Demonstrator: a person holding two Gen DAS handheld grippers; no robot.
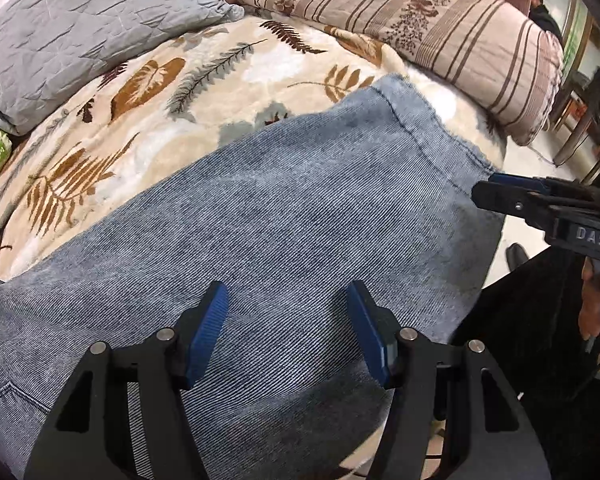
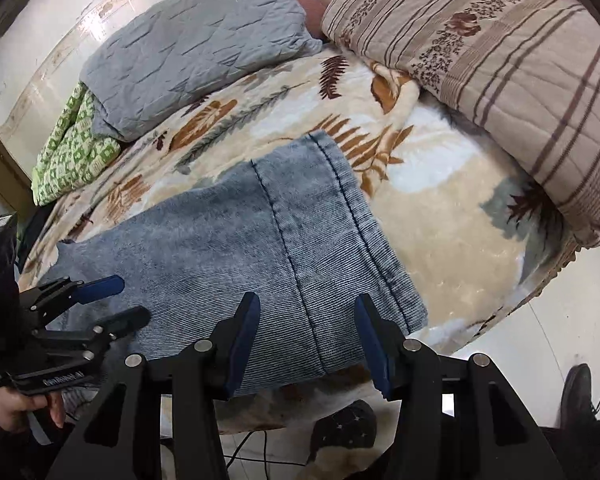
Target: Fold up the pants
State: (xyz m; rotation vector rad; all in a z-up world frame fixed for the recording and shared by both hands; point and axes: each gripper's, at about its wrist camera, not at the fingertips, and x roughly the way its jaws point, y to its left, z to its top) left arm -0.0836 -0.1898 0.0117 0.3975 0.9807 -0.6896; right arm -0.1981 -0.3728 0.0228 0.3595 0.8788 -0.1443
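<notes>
Pants: I see the blue denim pants (image 1: 292, 208) lying flat on the bed, spread across the leaf-print blanket (image 1: 148, 112); the hemmed leg ends (image 2: 340, 216) lie toward the right side of the bed, near its front edge.

Left gripper: my left gripper (image 1: 288, 328) hangs over the middle of the denim with its jaws apart. I see only cloth between the blue pads (image 1: 208, 332), and none of it is pinched. From the right wrist camera the same tool (image 2: 120, 300) shows at the left edge, jaws apart, its tips over the fabric; a hand (image 2: 16, 404) holds its grip.

Right gripper: my right gripper (image 2: 308, 340) points down at the near edge of the leg ends, jaws apart and holding nothing. The stitched hem lines run between the pads (image 2: 244, 344); I cannot tell whether the tips touch the cloth. From the left wrist camera its tip (image 1: 512, 196) sits by the right edge of the pants.

Bedding: a grey quilted pillow (image 2: 196, 48) lies at the far left, a striped floral quilt (image 2: 500, 72) at the far right, and a green patterned cloth (image 2: 72, 152) beside the grey pillow.

Floor: a dark shoe (image 2: 580, 396) stands on the pale floor at lower right, and cables (image 2: 252, 444) lie below the bed edge.
</notes>
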